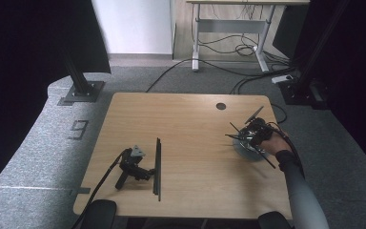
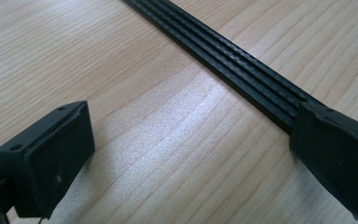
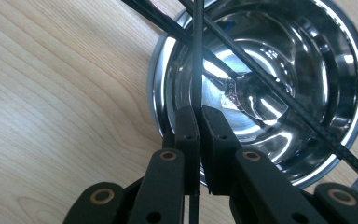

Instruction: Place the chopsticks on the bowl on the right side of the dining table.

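— Where did you have things at that point?

— My right gripper (image 3: pixel 199 122) was over the steel bowl (image 3: pixel 335 56) at the right side of the table (image 1: pixel 186 119), its jaws pinched together on one thin black rod (image 3: pixel 196 56). Two more rods (image 3: pixel 279 91) already lay crossed over the bowl's rim. From above you could see them sticking out past the bowl (image 1: pixel 246 151) like spokes.

— And your left?

— My left gripper (image 2: pixel 191 140) rested on the table with its jaws wide apart, clamped on nothing. The remaining rods (image 2: pixel 242 65) lay side by side in a flat row just in front of it, with the right-hand jaw beside or over their near end. I couldn't tell if it touched.

— What mattered in placing that rod?

— I judged it best to lower it level so both ends bridged the rim, then ease open slowly. These rods looked slim, smooth and light, faintly woven on the surface, likely to roll or slide off polished steel if dropped.

— Anything else to watch?

— Not knocking the two already balanced there.
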Motion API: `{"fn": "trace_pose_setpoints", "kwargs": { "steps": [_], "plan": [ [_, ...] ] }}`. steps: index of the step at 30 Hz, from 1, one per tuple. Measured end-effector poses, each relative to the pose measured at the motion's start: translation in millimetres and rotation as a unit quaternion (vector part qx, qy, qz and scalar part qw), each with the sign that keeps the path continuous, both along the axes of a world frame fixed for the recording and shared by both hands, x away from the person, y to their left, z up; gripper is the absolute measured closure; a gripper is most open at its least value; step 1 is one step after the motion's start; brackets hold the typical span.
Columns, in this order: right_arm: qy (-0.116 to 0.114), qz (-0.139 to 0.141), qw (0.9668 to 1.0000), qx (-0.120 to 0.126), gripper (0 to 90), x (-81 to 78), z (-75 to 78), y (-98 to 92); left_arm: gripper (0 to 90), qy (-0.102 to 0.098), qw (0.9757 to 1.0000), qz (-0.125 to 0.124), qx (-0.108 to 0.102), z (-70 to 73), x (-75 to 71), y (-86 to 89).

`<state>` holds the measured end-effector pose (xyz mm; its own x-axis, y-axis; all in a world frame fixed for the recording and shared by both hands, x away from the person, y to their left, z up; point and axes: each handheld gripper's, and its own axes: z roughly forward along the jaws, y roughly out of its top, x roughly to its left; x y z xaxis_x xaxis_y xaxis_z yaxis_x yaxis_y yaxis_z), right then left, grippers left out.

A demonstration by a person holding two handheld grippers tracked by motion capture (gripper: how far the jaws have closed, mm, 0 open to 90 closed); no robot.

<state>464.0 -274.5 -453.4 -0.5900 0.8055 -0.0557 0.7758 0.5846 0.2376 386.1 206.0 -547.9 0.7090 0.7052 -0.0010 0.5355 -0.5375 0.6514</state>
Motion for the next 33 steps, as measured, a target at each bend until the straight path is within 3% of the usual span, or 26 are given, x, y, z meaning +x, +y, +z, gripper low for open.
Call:
{"fn": "trace_pose_setpoints", "kwargs": {
  "steps": [7,19,28,33],
  "plan": [
    [0.004,-0.007,1.0,-0.005,85.5,3.5,-8.6,-3.6,0.0,0.0,1.0,0.0,0.0,0.0,0.1,0.1],
    [-0.005,-0.014,0.9998,0.014,84.5,1.9,-10.6,-10.3,0.0,0.0,1.0,0.0,0.0,0.0,0.0,0.0],
    [-0.022,-0.021,0.9989,0.034,68.5,-3.7,-10.2,-14.3,0.0,0.0,1.0,0.0,0.001,0.1,0.0,0.1],
    [-0.045,-0.025,0.9975,0.049,51.9,-9.1,-4.4,-16.4,0.0,0.0,1.0,0.0,0.001,0.1,0.0,0.1]
  ]
}}
